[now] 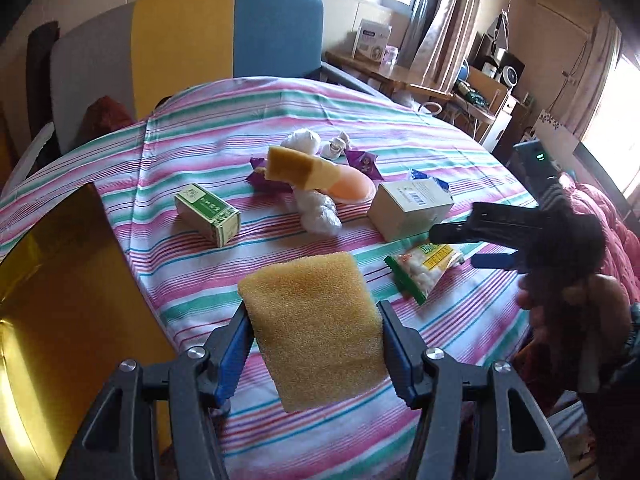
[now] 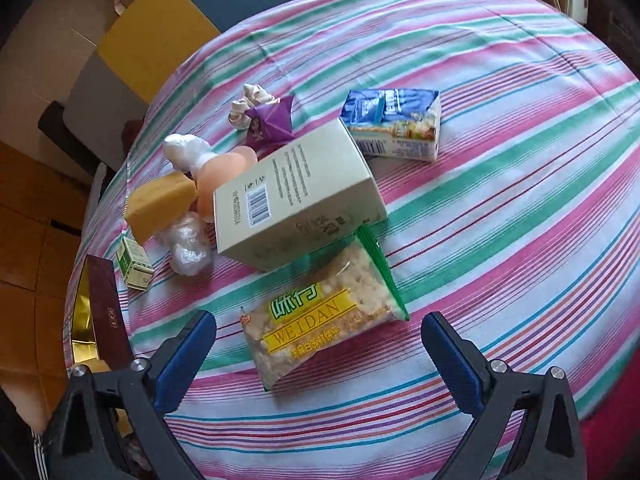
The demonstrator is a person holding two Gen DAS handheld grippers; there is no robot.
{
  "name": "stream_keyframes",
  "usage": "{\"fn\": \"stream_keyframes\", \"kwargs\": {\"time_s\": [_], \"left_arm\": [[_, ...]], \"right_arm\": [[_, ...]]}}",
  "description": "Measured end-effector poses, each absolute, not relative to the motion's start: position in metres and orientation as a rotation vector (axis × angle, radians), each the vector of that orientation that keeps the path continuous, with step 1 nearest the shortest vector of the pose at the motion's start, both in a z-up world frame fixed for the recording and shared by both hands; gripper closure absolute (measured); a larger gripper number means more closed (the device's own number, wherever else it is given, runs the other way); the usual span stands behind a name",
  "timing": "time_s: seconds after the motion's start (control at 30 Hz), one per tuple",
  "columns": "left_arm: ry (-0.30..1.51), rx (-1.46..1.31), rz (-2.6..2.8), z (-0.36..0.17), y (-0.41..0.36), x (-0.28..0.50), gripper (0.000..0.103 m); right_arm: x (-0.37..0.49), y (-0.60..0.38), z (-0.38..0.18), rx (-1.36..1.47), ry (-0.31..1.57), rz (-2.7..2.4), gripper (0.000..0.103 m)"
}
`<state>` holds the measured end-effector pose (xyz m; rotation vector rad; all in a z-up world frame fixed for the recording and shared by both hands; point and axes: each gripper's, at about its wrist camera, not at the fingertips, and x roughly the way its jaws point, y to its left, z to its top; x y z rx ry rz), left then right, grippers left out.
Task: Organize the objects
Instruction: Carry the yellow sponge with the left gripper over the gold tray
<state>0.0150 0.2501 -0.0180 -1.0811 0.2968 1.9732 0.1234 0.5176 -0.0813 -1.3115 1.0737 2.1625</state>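
**Asker:** Where are you, and what are you working on?

**Me:** Sunlit and cluttered, the room has curtained windows, a wooden side desk piled with small appliances, and a grey, yellow and blue panelled chair back [image 1: 224, 36] behind my work surface. That surface is a table under a pink, green and white striped cloth [image 1: 224, 120].

**Asker:** What step is in hand?

**Me:** I judge I am mid-carry. My left gripper [image 1: 316, 344] has its jaws clenched on a yellow porous rectangular sponge [image 1: 312, 320], lifted clear of the cloth. An open gold-lined box with a maroon rim [image 1: 60, 300] sits at the table's left edge, just beside me; it seems the likely place for the sponge, though I cannot be sure.

**Asker:** And your other hand?

**Me:** My right gripper [image 2: 318, 344] has its jaws released, holding nothing. It hovers above a clear plastic snack packet with a yellow and green label [image 2: 320, 312], which lies flat on the cloth touching a pale cardboard box with a barcode [image 2: 296, 196].

**Asker:** What does the next move call for?

**Me:** Probably swinging the sponge left over the gold-lined box and releasing it, while the right jaws come down astride the thin packet, which may slip or crumple.

**Asker:** What else is left?

**Me:** A small green and white carton [image 1: 208, 216], a second yellow sponge block [image 1: 288, 164], a blue and white carton [image 2: 396, 124], crumpled plastic bags and purple wrappers, all loosely heaped mid-table.
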Motion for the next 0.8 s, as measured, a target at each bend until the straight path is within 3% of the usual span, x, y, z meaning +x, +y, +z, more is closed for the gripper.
{"fn": "stream_keyframes", "kwargs": {"time_s": [0.23, 0.37, 0.53, 0.7, 0.8], "left_arm": [[0.209, -1.092, 2.006, -0.009, 0.216, 0.016, 0.042], [0.165, -1.100, 2.033, -0.004, 0.196, 0.012, 0.042], [0.108, -1.103, 2.078, 0.001, 0.168, 0.005, 0.042], [0.059, -1.099, 2.127, 0.006, 0.140, -0.002, 0.042], [0.043, -1.106, 2.156, 0.004, 0.124, -0.006, 0.042]], "right_arm": [[0.090, 0.505, -0.092, -1.336, 1.026, 2.188, 0.000], [0.071, 0.474, -0.092, -1.421, 0.879, 2.292, 0.013], [0.066, 0.446, -0.091, -1.468, 0.832, 2.369, 0.013], [0.091, 0.444, -0.091, -1.451, 0.965, 2.324, 0.011], [0.093, 0.435, -0.079, -1.477, 0.849, 2.363, 0.009]]}}
